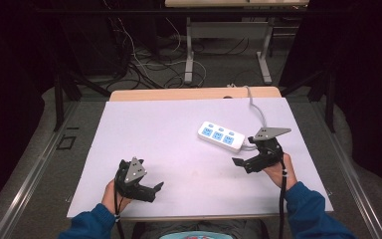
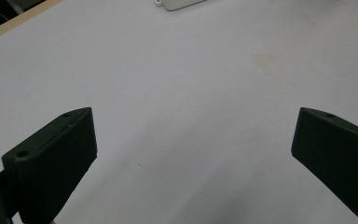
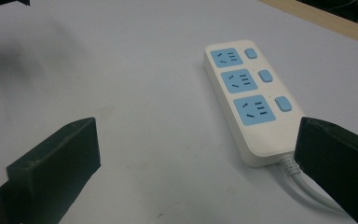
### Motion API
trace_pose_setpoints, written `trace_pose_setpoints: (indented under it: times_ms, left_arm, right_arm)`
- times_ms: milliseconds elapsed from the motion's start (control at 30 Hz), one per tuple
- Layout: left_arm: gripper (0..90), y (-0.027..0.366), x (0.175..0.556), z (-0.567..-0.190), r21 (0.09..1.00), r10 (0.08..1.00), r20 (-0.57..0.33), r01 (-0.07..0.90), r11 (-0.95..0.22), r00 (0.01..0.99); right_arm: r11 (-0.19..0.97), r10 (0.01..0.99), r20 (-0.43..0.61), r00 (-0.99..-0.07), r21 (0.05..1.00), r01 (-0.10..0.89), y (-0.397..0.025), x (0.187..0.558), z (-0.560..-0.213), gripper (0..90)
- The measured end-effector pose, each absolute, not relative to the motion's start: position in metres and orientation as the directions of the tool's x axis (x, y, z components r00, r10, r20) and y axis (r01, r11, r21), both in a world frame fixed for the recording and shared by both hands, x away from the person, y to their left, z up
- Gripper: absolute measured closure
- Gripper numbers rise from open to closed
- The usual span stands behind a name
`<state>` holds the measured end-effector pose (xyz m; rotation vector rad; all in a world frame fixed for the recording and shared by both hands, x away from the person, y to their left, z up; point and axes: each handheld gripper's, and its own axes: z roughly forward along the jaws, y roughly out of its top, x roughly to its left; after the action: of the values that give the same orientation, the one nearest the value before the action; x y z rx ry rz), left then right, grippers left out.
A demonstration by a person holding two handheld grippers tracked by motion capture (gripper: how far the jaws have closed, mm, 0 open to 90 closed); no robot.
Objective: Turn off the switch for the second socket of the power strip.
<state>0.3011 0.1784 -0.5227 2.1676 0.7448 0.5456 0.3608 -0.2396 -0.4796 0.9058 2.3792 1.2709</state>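
Observation:
A white power strip (image 1: 221, 136) with three blue sockets lies flat on the white mat (image 1: 179, 149), right of centre. My right gripper (image 1: 243, 155) hovers just in front of its near end, open and empty. In the right gripper view the power strip (image 3: 247, 93) lies ahead and slightly right, its end beside the right jaw, and my right gripper (image 3: 198, 133) has nothing between the jaws. My left gripper (image 1: 151, 191) sits low at the front left of the mat, open, far from the strip. In the left gripper view, bare mat lies between the wide-apart jaws of my left gripper (image 2: 193, 135).
The strip's white cable (image 1: 256, 107) loops round the strip's right end and runs off the far table edge. A wooden table rim (image 1: 179, 93) shows beyond the mat. Loose cables and another table's legs (image 1: 189, 59) are on the floor behind.

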Motion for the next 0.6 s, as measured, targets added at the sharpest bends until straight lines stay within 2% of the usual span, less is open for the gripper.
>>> trace_pose_setpoints:
  times_ms: [600]
  left_arm:
    - [0.0,0.179,0.301,-0.523,0.776,0.665,0.138,0.337,-0.533,0.734]
  right_arm:
    - [0.409,0.668,0.026,-0.744,0.822,0.396,-0.265,0.332,-0.487,0.0]
